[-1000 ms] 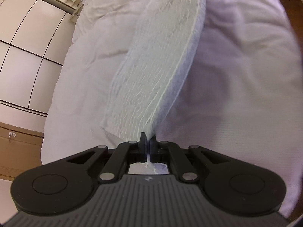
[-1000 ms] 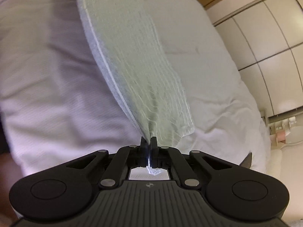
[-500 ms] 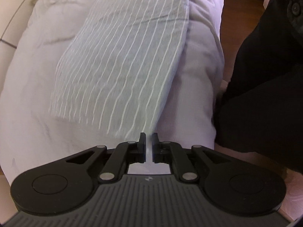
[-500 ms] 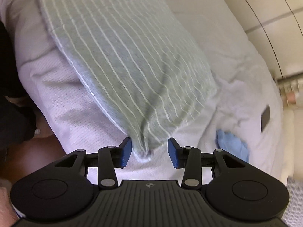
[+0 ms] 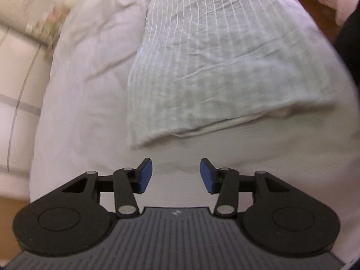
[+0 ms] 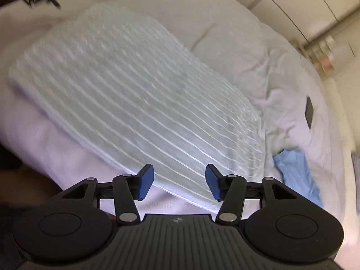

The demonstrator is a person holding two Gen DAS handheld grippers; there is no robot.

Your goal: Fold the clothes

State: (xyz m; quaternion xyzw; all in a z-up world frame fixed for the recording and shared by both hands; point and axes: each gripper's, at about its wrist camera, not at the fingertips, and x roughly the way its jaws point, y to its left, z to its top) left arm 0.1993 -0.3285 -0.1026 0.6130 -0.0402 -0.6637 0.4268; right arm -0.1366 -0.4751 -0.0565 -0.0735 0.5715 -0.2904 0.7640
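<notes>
Blue cloth (image 6: 297, 175) shows only in right wrist view.

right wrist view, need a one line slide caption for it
Open right gripper poised over the folded striped garment lying on the white bed, with a blue cloth alongside.

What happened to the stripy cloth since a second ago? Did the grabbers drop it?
Yes. A second ago both grippers pinched the stripy cloth and held it up. Now the left gripper and right gripper have their jaws wide open and have backed off, and the cloth lies flat on the bed. The blue cloth and the dark thing beside it look unmoved since half a second ago.
</notes>
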